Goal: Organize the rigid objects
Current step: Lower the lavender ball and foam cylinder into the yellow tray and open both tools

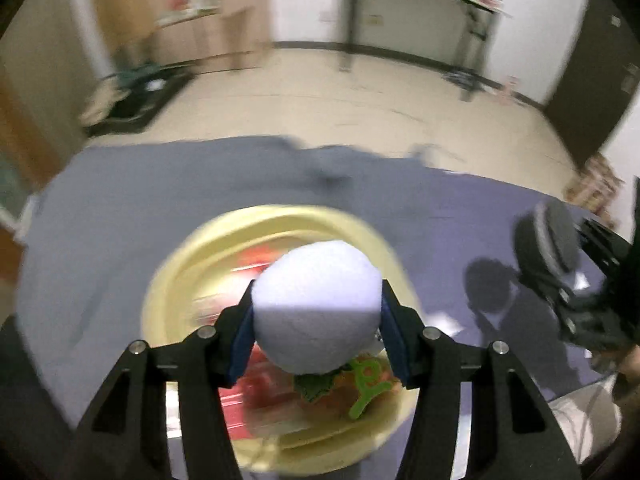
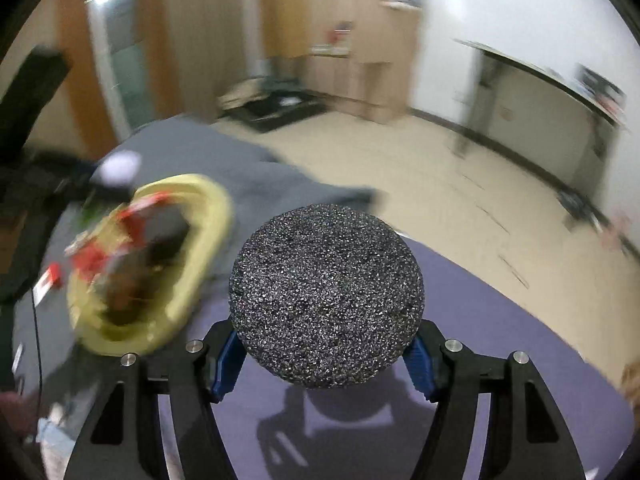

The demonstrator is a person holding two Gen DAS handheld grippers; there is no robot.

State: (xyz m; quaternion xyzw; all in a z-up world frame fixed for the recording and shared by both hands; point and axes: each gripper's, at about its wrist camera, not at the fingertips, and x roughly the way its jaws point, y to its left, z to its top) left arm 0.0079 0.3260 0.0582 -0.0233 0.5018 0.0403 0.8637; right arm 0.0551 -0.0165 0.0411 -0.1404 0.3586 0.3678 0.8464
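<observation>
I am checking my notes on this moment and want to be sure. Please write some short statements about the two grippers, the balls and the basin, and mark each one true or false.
1. The left gripper holds a white ball. True.
2. The right gripper is empty. False: its pads press on a dark speckled ball.
3. The yellow basin stands on a grey-purple cloth. True.
4. The basin is empty. False: red and green items lie in it.
5. The white ball rests on the cloth. False: it is held above the basin.
</observation>
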